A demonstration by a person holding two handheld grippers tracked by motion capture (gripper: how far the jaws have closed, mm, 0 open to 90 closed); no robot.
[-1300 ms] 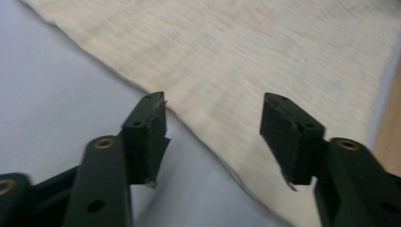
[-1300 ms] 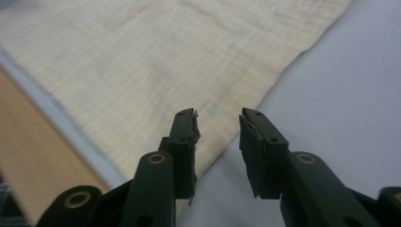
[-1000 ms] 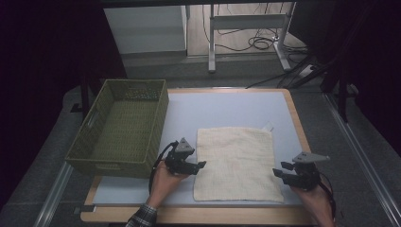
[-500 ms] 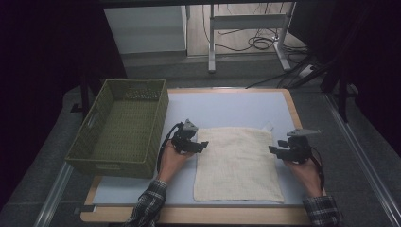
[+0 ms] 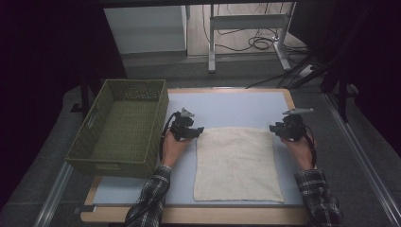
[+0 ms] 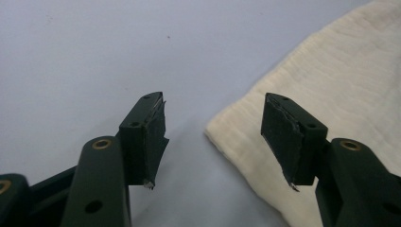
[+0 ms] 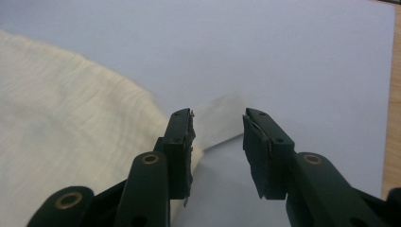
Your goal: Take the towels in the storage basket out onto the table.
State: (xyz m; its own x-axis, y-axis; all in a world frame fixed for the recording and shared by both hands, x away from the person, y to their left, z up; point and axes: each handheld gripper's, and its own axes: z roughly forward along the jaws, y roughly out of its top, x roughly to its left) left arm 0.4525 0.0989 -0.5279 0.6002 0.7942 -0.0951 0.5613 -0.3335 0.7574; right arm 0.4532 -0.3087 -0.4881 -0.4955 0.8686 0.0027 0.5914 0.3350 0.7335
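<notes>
A cream cloth lies flat on the pale blue mat. My left gripper is at the cloth's far left corner. In the left gripper view that corner lies between the jaws of the left gripper; they have just been closing but do not press on it. My right gripper is at the far right corner. There the right gripper stands open with a white tag of the cloth between the jaws, which have also been closing.
A green woven basket stands at the left of the table, close to my left hand. The wooden table edge runs along the front. Past the table's far side stand a cabinet and metal frame legs with cables.
Both hands have moved away from the person along the cloth's two sides, from its near half to its far corners. The cloth has not moved.
</notes>
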